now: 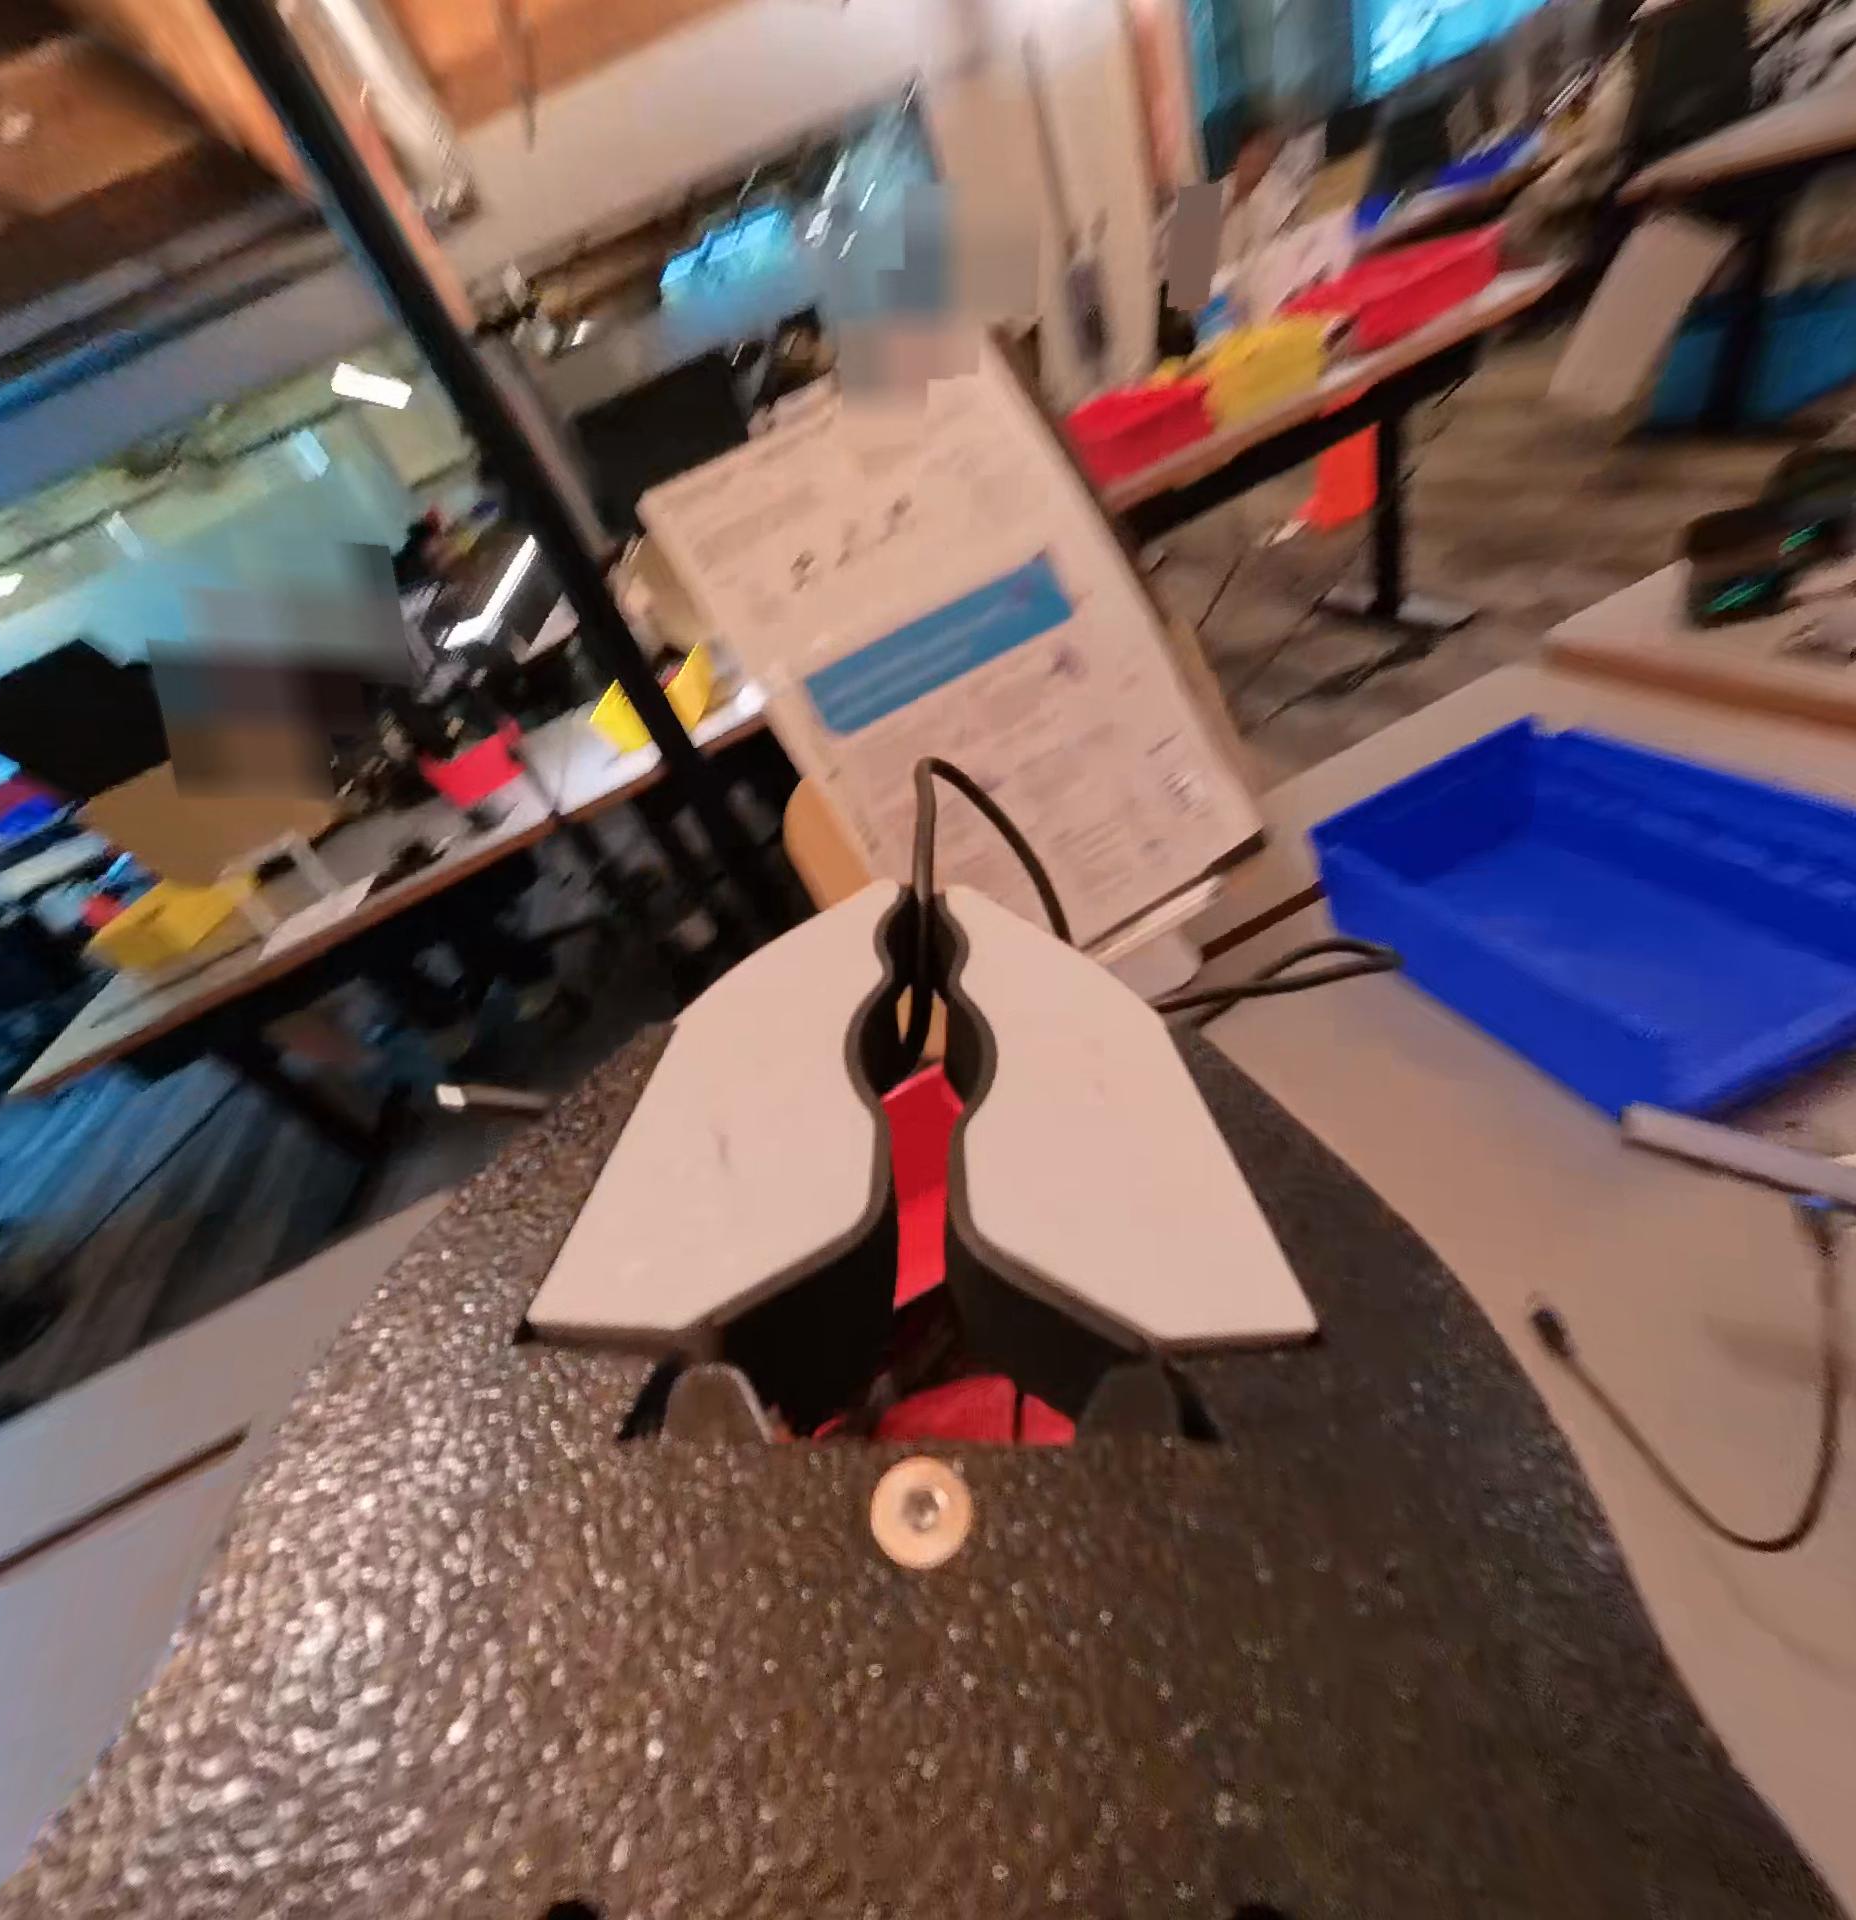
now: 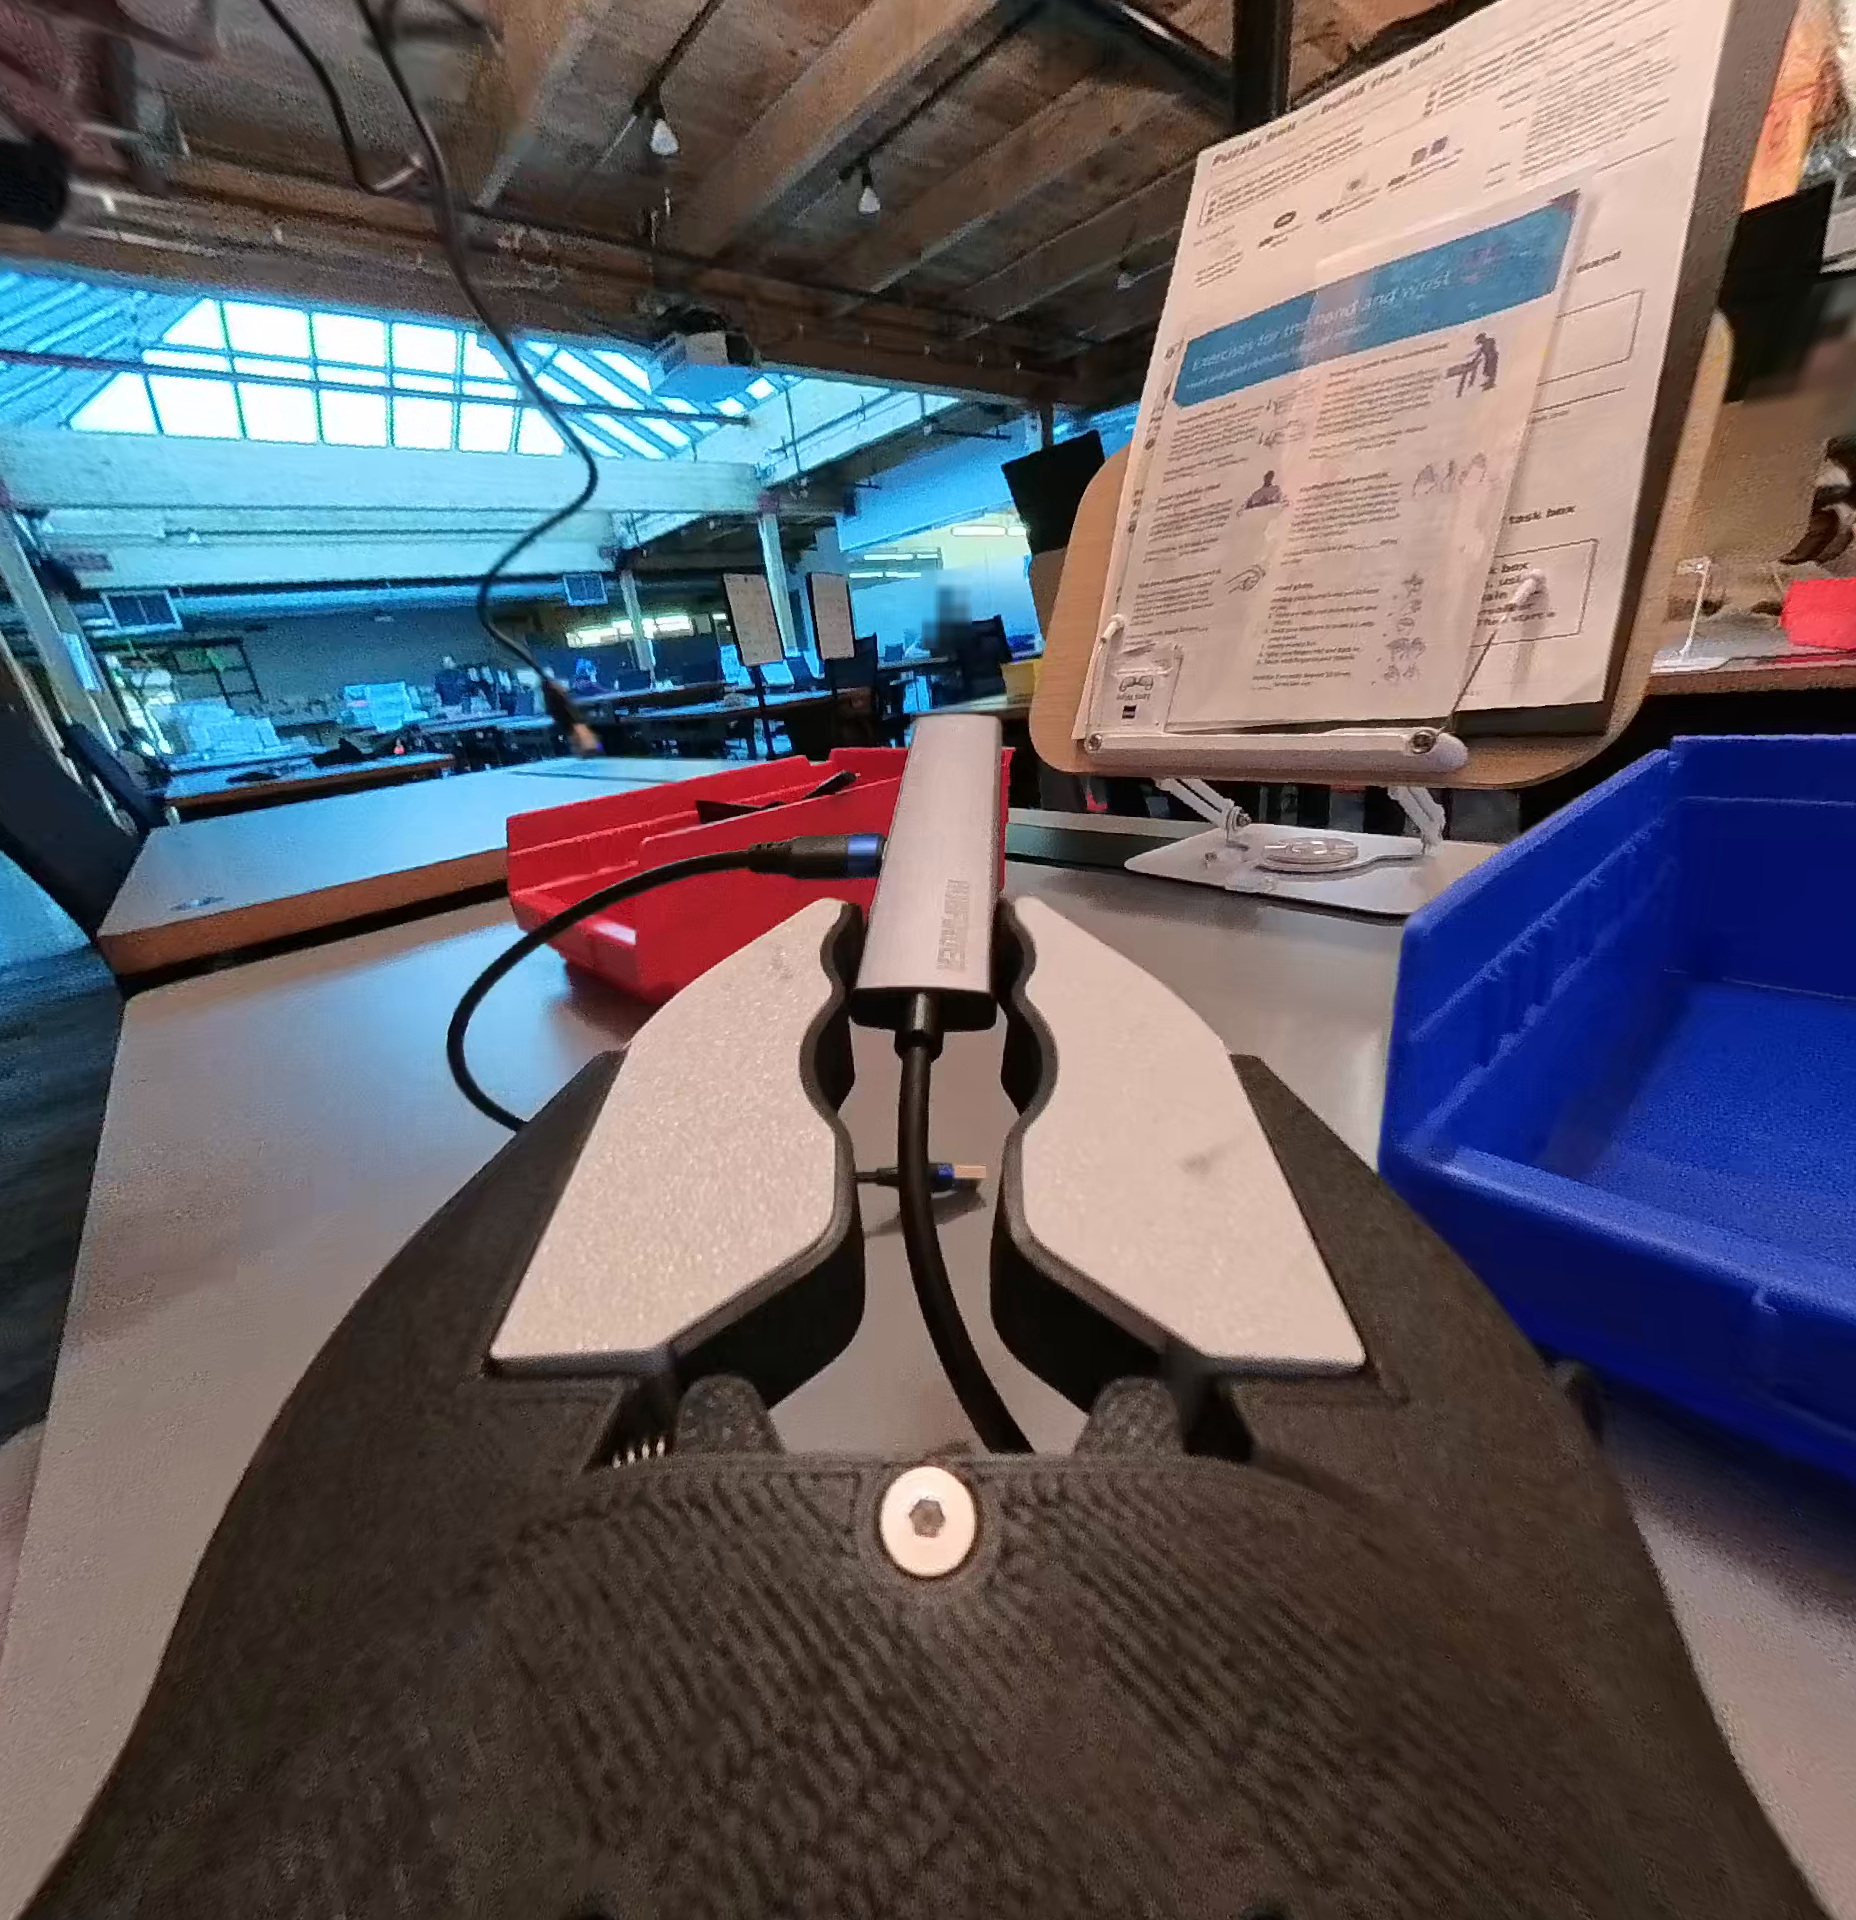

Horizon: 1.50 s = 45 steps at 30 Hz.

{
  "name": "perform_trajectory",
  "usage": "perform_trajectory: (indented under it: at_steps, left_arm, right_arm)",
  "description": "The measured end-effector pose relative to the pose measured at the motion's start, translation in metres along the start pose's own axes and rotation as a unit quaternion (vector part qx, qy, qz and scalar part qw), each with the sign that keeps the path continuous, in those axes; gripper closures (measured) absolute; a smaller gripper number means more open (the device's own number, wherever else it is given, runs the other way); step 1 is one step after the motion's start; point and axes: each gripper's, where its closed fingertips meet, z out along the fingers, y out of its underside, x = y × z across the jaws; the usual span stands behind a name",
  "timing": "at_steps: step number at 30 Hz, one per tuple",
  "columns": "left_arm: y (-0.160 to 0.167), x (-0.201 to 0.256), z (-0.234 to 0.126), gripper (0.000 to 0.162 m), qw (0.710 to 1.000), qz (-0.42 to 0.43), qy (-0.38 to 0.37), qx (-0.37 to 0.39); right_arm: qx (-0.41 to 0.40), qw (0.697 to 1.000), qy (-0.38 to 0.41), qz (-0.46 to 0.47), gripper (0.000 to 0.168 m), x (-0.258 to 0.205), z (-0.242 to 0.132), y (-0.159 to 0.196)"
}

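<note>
- The right gripper [image 2: 926, 940] clamped a slim grey metal hub [image 2: 939, 883] above the desk [image 2: 280, 1091]; its plugged black cable [image 2: 550, 935] could tug it loose
- The left gripper [image 1: 919, 940] pinched a thin black cord [image 1: 929, 831], which might slip free

Showing on bench: two grippers [image 1: 922, 914] [image 2: 924, 935], one hub [image 2: 939, 883], one blue bin [image 2: 1651, 1091], one red bin [image 2: 695, 883], one document stand [image 2: 1350, 758].
</note>
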Motion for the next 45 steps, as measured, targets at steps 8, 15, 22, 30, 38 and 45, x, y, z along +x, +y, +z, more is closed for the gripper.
perform_trajectory:
  at_steps: [8, 15, 22, 30, 38, 45]
  left_arm:
    - [-0.039, 0.072, -0.006, 0.160, 0.989, 0.045, 0.114, 0.088]
    - [0.080, 0.144, 0.041, 0.160, 0.978, 0.078, 0.194, -0.009]
    - [0.229, 0.230, 0.022, 0.160, 0.919, 0.203, 0.337, -0.021]
    - [0.327, 0.274, -0.024, 0.157, 0.855, 0.231, 0.453, -0.101]
    - [0.317, 0.269, -0.040, 0.128, 0.855, 0.094, 0.484, -0.164]
    - [0.322, 0.238, 0.040, 0.132, 0.913, -0.082, 0.330, -0.225]
  right_arm:
    - [0.023, 0.999, 0.020, 0.030, 0.144, 0.015, -0.009, -0.007]
    - [0.034, 0.998, 0.044, 0.023, 0.144, 0.031, -0.019, -0.012]
    - [0.038, 0.998, 0.056, 0.013, 0.144, 0.040, -0.025, -0.016]
    - [0.034, 0.999, 0.036, 0.013, 0.144, 0.039, -0.026, -0.015]
    - [0.020, 0.999, 0.028, -0.005, 0.144, 0.033, -0.022, -0.012]
    - [0.017, 1.000, 0.020, -0.010, 0.144, 0.030, -0.022, -0.012]
